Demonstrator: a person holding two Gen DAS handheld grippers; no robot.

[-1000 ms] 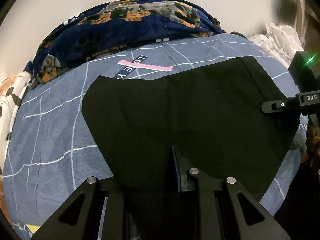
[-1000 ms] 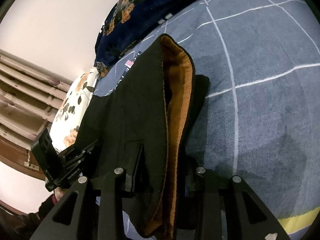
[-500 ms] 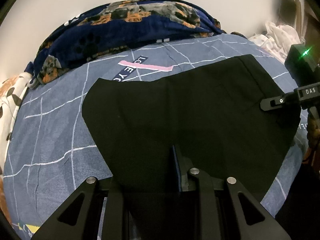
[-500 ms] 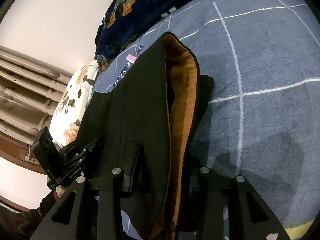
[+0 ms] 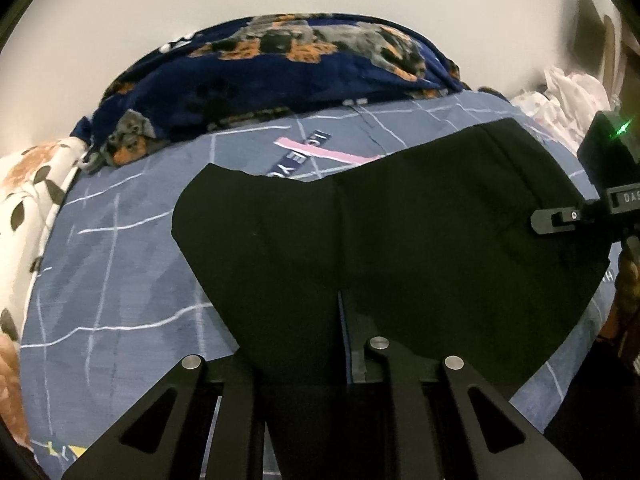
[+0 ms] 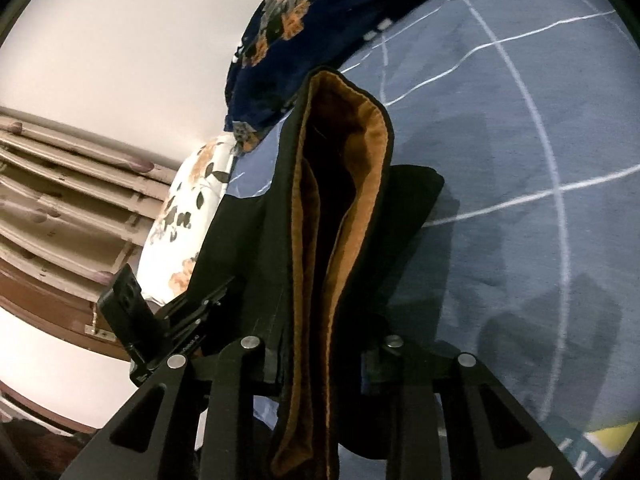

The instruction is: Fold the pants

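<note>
The black pants [image 5: 400, 232] lie spread across the blue bed sheet [image 5: 120, 280], their near edge lifted. My left gripper [image 5: 316, 360] is shut on that near edge. My right gripper [image 6: 320, 364] is shut on the waistband end, where the orange-brown lining [image 6: 360, 184] shows inside the raised black cloth [image 6: 248, 248]. The right gripper also shows at the right edge of the left wrist view [image 5: 560, 220]; the left gripper shows at the lower left of the right wrist view [image 6: 168, 320].
A navy dog-print blanket [image 5: 280, 72] is heaped along the bed's far side by the wall. A floral pillow [image 5: 28, 200] lies at the left, white cloth [image 5: 560, 96] at the far right. A wooden headboard [image 6: 60, 200] stands behind the pillow.
Both grippers have risen a little with the pants edge still held. The waistband end now stands taller and more open in the right wrist view.
</note>
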